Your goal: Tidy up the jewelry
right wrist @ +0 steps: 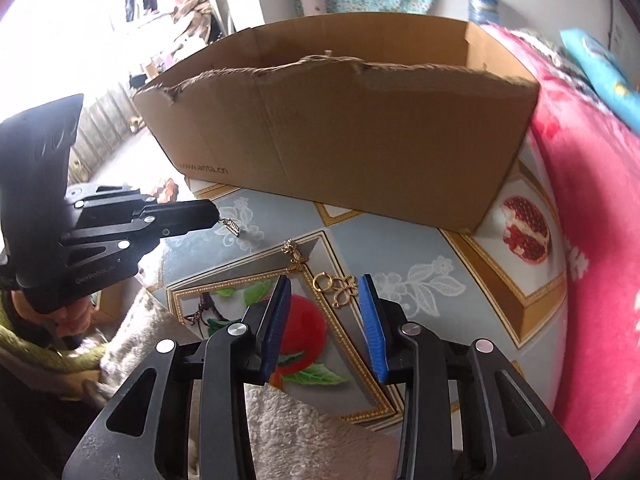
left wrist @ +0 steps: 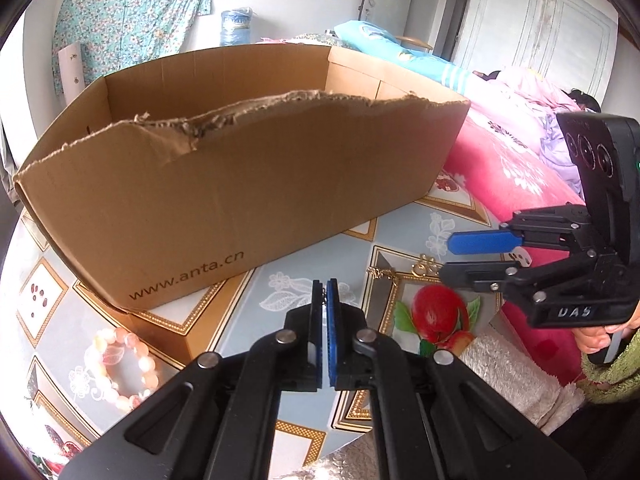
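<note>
At the far left of the table, in the left wrist view, a pink beaded bracelet (left wrist: 122, 368) lies on the tablecloth (left wrist: 280, 280), a grey-blue oilcloth printed with white flower sprays, gold-framed panels and fruit: a red apple near the front edge, a cut pomegranate further right. Just beyond the bracelet stands an open cardboard box (left wrist: 248, 184) with a torn top rim and a printed web address on its near wall; it takes up most of the table's middle.

In front of the box, the left gripper (left wrist: 326, 286) has its blue pads pressed together, and the right wrist view shows a small silvery comb-like jewelry piece (right wrist: 233, 227) dangling from its tip, clear of the cloth.

To its right, two gold-coloured pieces lie on the cloth: a small ornate gold charm (right wrist: 295, 258), then a gold ring-and-clover pendant (right wrist: 338, 286). The right gripper (right wrist: 325, 294) hangs just over that pendant, jaws spread, with the pendant between the pads and no contact visible.

Right of the table runs a bed with a pink floral blanket (left wrist: 516, 184). Behind, a teal floral cloth (left wrist: 132, 12) hangs on the wall beside a water jug (left wrist: 237, 26); pale wardrobe doors stand at the far right.
</note>
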The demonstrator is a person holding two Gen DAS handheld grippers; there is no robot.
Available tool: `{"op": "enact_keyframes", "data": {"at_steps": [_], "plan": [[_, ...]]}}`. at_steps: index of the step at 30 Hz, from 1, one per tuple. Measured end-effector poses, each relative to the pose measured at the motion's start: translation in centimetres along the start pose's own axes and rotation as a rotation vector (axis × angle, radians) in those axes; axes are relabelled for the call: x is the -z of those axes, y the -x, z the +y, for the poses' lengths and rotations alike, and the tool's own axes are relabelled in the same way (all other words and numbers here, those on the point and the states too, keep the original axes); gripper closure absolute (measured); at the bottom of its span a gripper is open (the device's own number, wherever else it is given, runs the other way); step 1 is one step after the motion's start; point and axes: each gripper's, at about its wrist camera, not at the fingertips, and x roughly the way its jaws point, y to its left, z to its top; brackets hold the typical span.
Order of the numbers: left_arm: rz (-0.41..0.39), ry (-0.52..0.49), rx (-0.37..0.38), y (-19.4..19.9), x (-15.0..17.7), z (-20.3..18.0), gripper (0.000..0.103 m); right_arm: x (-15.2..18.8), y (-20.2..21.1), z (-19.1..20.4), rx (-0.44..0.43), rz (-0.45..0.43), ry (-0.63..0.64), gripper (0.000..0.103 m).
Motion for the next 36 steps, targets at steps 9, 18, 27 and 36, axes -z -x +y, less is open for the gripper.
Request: {"op": "enact_keyframes", "data": {"at_steps": [9, 18, 27, 36], "plan": [[-0.004, 0.013, -0.003, -0.2, 0.1, 0.1, 0.102, -0.2, -2.2, 2.1, 0.044, 0.041, 0.177, 0.083], [0.005, 0.019, -0.001, -0.6, 0.2, 0.3, 0.102, 0.4, -2.1, 1.8, 0.049, 0.048, 0.218, 0.087], [0.003, 0.027, -0.001, -0.6, 0.3, 0.5, 0.102, -0.2, -2.4, 2.4, 0.024, 0.056, 0.209, 0.095], [-0.002, 0.024, -0.007, -0.4, 0.4, 0.5, 0.102, -0.3, -1.4, 1.8, 0.005, 0.049, 0.183, 0.103]]}}
